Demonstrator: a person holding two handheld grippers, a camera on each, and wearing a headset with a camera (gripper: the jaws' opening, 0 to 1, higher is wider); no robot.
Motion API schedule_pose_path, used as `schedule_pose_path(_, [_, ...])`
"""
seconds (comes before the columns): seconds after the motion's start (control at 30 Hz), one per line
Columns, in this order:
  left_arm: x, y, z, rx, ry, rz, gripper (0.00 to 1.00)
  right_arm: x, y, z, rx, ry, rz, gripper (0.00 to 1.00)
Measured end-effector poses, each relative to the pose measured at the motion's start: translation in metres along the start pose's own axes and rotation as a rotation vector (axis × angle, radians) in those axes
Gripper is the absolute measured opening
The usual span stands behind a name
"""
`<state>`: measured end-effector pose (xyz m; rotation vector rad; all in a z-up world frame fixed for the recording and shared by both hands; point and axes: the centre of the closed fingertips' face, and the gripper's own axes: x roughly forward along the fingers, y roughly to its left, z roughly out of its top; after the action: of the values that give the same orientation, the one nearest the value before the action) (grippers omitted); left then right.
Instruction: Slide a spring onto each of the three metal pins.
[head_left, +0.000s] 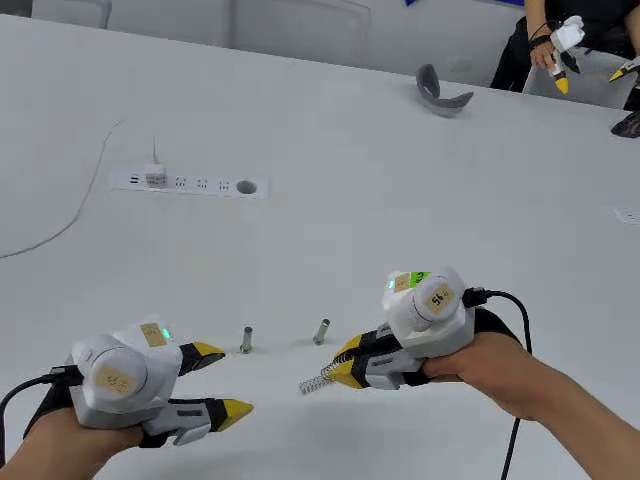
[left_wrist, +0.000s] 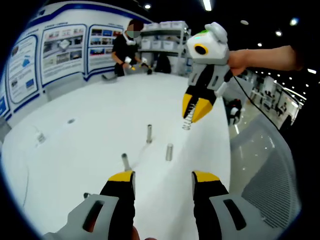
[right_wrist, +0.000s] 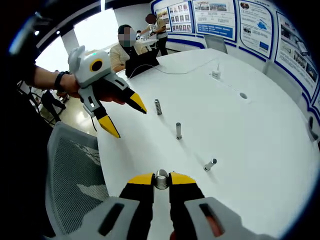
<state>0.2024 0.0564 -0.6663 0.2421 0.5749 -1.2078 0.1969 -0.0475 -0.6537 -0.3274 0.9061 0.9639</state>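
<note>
Head view puts the right gripper (head_left: 345, 365) near and to the right, its jaws closed on one end of a spring (head_left: 318, 380). The free end of the spring points left toward the pins, most likely so it can be threaded straight over one. Just beyond it a left pin (head_left: 246, 340) and a right pin (head_left: 321, 331) stand bare on the table (head_left: 330, 220), close together. In the right gripper view a third pin (right_wrist: 158, 106), beside a tip of the left gripper, looks ribbed. It may already wear a spring, but it is too small to be sure. The left gripper (head_left: 225, 380) hangs near left with its jaws apart and nothing between them, probably kept clear of the pins. The table is wide and white, with a power strip (head_left: 190, 183) and a thin cable (head_left: 80, 210) at far left. A grey curved object (head_left: 440, 92) lies farther right. Another person (head_left: 560, 45) works at the far edge, and posters (left_wrist: 65, 50) line the room's walls.
</note>
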Motion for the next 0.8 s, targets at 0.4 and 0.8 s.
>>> schedule_pose_path(0.4, [-0.013,0.012,-0.011,-0.035,0.008,0.05,0.52,0.015,-0.012,0.016,-0.037,0.0,0.005,0.12])
schedule_pose_path(0.8, [-0.025,0.026,-0.023,-0.076,0.011,0.107,0.56,0.03,-0.024,0.03,-0.069,0.018,0.009,0.13])
